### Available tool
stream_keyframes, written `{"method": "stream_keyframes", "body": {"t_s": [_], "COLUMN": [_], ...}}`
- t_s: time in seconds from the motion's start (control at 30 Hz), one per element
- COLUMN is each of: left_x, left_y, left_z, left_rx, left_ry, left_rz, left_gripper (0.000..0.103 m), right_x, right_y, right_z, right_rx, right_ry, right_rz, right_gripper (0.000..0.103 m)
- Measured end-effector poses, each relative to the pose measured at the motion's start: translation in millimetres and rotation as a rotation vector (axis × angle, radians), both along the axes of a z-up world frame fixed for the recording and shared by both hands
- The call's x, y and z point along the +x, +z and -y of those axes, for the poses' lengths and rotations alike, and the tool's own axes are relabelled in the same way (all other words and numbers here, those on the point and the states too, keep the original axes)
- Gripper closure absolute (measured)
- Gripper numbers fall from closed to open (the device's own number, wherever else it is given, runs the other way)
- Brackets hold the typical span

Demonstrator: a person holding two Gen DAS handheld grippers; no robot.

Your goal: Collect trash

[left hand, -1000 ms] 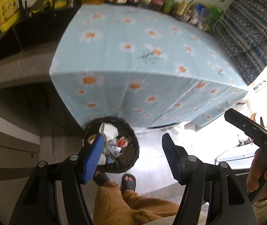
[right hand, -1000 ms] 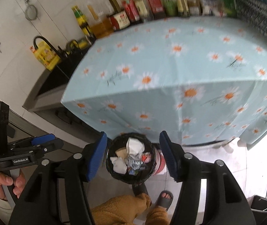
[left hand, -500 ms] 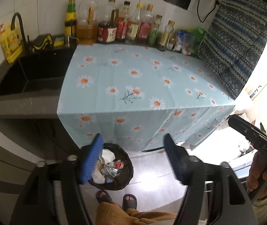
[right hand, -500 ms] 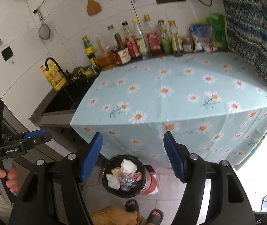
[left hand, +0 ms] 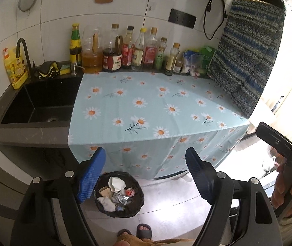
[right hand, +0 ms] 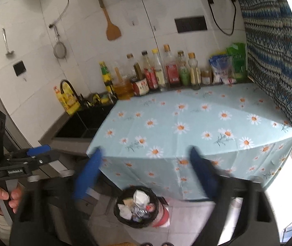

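Note:
A round bin lined with a black bag (left hand: 119, 194) stands on the floor below the table edge; it holds crumpled paper, foil and wrappers, and shows in the right wrist view (right hand: 137, 207) too. My left gripper (left hand: 146, 174) is open and empty, high above the floor, with the bin just below its left finger. My right gripper (right hand: 146, 174) is open and empty, blurred by motion, above the bin. The daisy-print tablecloth (left hand: 146, 106) shows no loose trash.
Several sauce and oil bottles (left hand: 125, 51) and snack bags (left hand: 195, 61) line the back wall. A black sink (left hand: 41, 102) with a tap and yellow detergent bottle is at the left. A patterned cloth (left hand: 248, 61) hangs at the right. The person's sandalled feet (left hand: 143, 230) stand by the bin.
Both grippers have risen and tilted up away from the bin. The whole tabletop, bottles and wall have come into view. The bin looks smaller and lower in frame. Both stay open.

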State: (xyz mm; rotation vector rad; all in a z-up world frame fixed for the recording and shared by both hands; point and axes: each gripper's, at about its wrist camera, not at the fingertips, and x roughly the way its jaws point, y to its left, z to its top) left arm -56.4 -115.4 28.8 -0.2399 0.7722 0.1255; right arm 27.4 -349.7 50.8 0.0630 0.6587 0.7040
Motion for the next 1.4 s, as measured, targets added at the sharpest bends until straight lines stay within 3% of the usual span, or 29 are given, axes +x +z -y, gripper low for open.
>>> {"method": "stream_keyframes", "body": {"t_s": [0.07, 0.17, 0.4, 0.7, 0.83, 1.4], "left_x": [-3.0, -5.3, -8.8, -11.0, -10.6, -6.8], "left_y": [6.0, 14.0, 24.7, 26.0, 25.9, 24.6], "left_z": [0.0, -2.3, 1.4, -0.5, 0.8, 10.3], "left_rx": [0.014, 0.015, 0.057, 0.040, 0.066, 0.042], "left_ry": [0.004, 0.017, 0.030, 0.059, 0.075, 0.054], "left_rz": [0.012, 0.028, 0.046, 0.053, 0.053, 0.041], "left_gripper": [0.025, 0.006, 0.007, 0.007, 0.007, 0.007], "right_x": [-4.2, -6.8, -5.1, -3.5, -1.4, 0.9], "right_y": [7.3, 14.7, 14.5, 7.8, 6.9, 10.0], "right_z": [-0.5, -2.5, -7.0, -7.9, -5.9, -0.8], "right_rx": [0.004, 0.013, 0.002, -0.019, -0.028, -0.027], "right_ry": [0.000, 0.000, 0.007, 0.008, 0.003, -0.006], "right_rz": [0.025, 0.034, 0.020, 0.013, 0.010, 0.011], "right_gripper": [0.009, 0.005, 0.005, 0.005, 0.005, 0.005]}}
